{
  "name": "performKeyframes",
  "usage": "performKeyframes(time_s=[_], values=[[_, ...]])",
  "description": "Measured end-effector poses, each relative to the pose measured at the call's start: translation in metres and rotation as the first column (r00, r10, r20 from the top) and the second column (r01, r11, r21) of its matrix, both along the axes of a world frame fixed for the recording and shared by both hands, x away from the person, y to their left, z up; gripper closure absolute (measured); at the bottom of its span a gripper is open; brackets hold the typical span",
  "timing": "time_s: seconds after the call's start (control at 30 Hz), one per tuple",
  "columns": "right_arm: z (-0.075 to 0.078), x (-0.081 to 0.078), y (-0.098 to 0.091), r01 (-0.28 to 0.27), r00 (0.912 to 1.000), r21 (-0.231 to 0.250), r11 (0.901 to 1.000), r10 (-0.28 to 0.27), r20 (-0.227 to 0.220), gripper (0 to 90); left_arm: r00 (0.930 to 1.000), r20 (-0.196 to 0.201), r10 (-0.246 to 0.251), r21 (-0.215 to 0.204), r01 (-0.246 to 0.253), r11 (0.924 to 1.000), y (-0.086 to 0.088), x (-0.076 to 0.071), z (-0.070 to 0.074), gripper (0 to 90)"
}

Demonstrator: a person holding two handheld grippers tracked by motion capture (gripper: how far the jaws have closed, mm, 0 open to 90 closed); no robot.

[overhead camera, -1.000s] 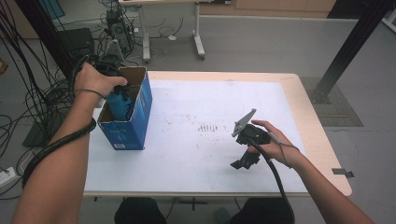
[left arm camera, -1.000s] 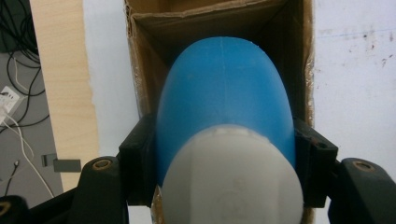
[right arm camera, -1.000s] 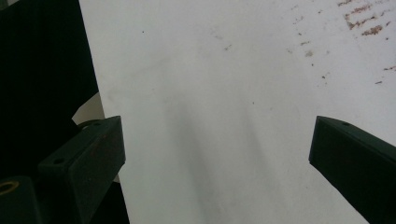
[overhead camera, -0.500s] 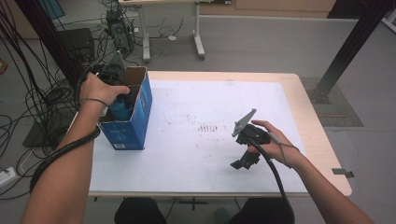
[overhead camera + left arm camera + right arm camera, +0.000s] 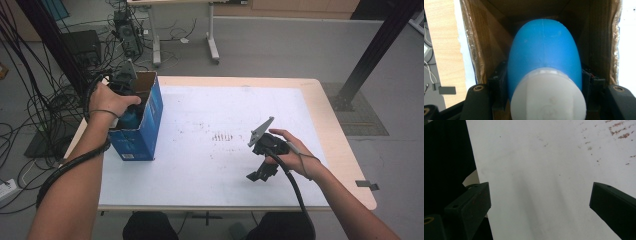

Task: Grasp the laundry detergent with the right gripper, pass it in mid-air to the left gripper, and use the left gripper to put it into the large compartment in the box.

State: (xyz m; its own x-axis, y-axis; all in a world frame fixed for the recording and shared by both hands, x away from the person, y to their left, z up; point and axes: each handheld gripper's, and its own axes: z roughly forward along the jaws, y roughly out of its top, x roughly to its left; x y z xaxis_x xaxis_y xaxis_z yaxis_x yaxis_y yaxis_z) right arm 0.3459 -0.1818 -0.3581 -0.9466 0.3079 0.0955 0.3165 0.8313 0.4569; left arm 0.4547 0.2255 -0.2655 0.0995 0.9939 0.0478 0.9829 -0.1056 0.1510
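Observation:
A blue bottle (image 5: 544,55) with a white cap (image 5: 549,100) is clamped between the jaws of my left gripper (image 5: 544,82). It hangs inside an open blue cardboard box (image 5: 145,132) with brown inner walls (image 5: 486,45). In the high view the box stands at the table's left edge, and the left hand reaches into its top, where the left gripper (image 5: 129,114) is mostly hidden. My right gripper (image 5: 262,172) hovers low over the white table top (image 5: 544,157) at the front right, jaws wide apart and open with nothing between them.
The white sheet (image 5: 225,115) covers most of the wooden table (image 5: 325,105) and bears small reddish-brown marks (image 5: 222,136) near its middle. Cables (image 5: 35,100) and equipment lie on the floor to the left. A black post (image 5: 375,50) stands at the far right.
The left hand has sunk a little, carrying the bottle deeper into the box. The right hand and its gripper have kept still.

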Motion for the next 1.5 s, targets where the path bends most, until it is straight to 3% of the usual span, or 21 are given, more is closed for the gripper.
performKeyframes(time_s=[0.67, 1.5], values=[[0.0015, -0.0001, -0.0002, 0.004, 1.0000, -0.004, 1.0000, -0.004, 0.008, 3.4, 0.9998, -0.003, 0.019, -0.027, -0.019, 0.9995, 0.0071, -0.0019, 0.0005, 37.6], [0.0023, -0.0003, -0.0019, 0.011, 0.9999, 0.006, 0.9999, -0.011, 0.008, 3.5, 0.9991, -0.007, 0.043, -0.030, -0.043, 0.9986, 0.0072, -0.0014, 0.0007, 37.6]])
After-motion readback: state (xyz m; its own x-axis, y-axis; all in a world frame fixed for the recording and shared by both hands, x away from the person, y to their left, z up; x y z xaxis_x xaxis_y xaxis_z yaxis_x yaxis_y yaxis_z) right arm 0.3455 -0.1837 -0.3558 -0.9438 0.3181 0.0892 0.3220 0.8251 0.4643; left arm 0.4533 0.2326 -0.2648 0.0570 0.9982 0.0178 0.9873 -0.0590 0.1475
